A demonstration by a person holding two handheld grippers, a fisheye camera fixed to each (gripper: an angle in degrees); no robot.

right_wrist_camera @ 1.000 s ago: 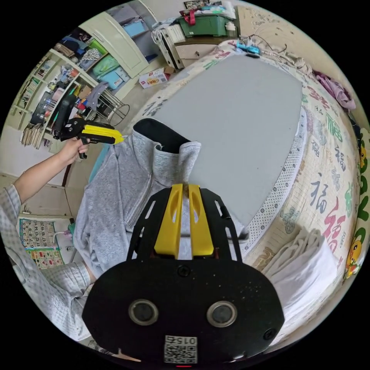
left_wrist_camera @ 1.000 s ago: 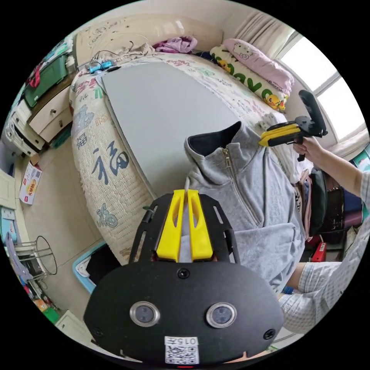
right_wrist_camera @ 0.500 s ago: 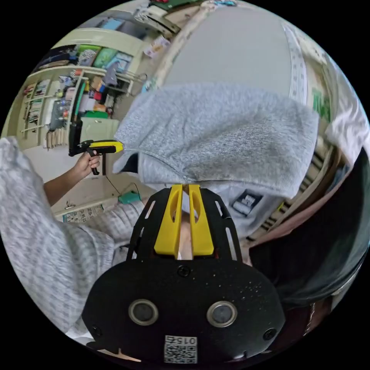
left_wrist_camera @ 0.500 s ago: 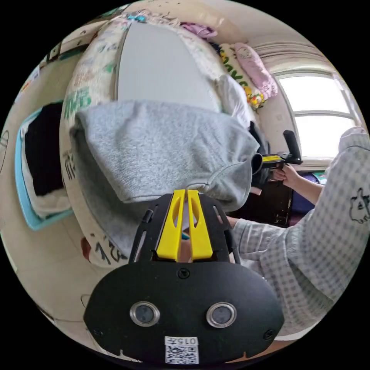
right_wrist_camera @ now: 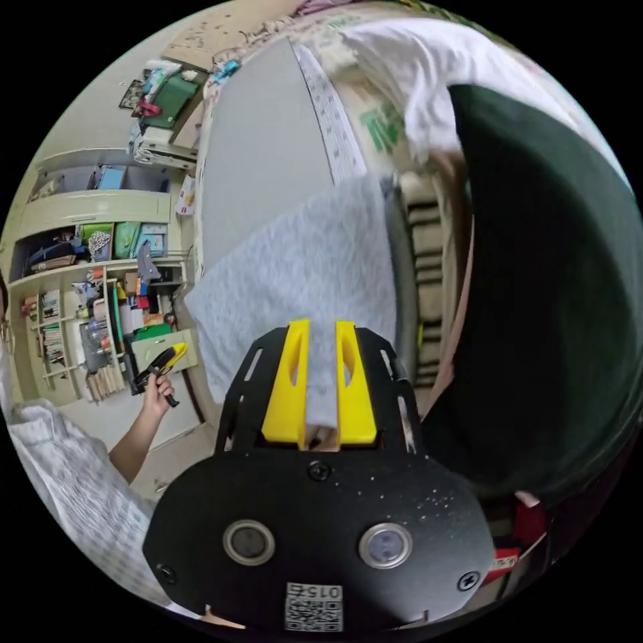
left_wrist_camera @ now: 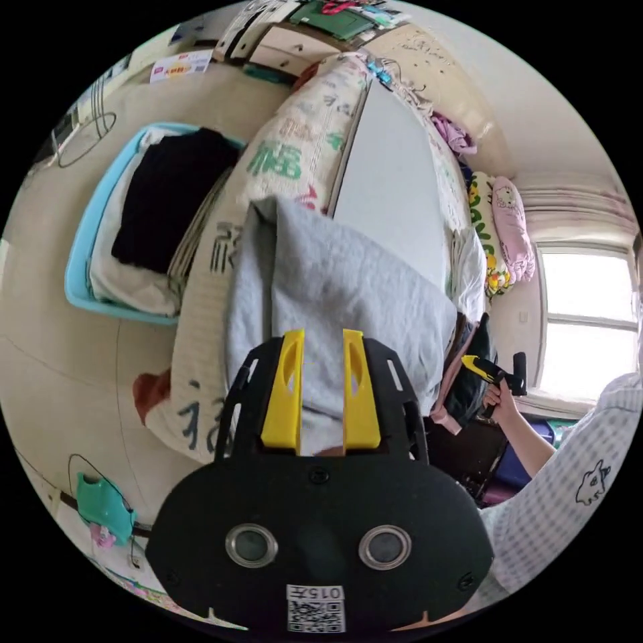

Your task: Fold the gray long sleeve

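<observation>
Letting go is what has just happened: half a second ago both of your grippers were pinched on the gray top, and now each pair of yellow jaws stands apart with nothing between them.

Nearest in the left gripper view, your left gripper (left_wrist_camera: 321, 388) is spread, the cloth lying just beyond the jaw tips and not clamped. In the right gripper view your right gripper (right_wrist_camera: 320, 382) is the same, jaws parted with the fabric past them.

Just beyond, the gray top (left_wrist_camera: 341, 301) is no longer hanging in the air. It lies draped over the near edge of the bed (left_wrist_camera: 288, 154), its plain side up and part of it hanging down the side of the mattress toward you. In the right gripper view the gray top (right_wrist_camera: 301, 268) reaches from about 9 o'clock toward the centre, lapping onto the gray board (right_wrist_camera: 258, 154) that covers the bed.

Farther off in the left gripper view, a blue basket (left_wrist_camera: 84, 268) with dark clothes sits on the floor at about 10 o'clock, and your other gripper shows at 3 o'clock.

By my reading, the laying-out step is done and the folding itself has not begun; you likely need to pull the hanging part up flat first.
</observation>
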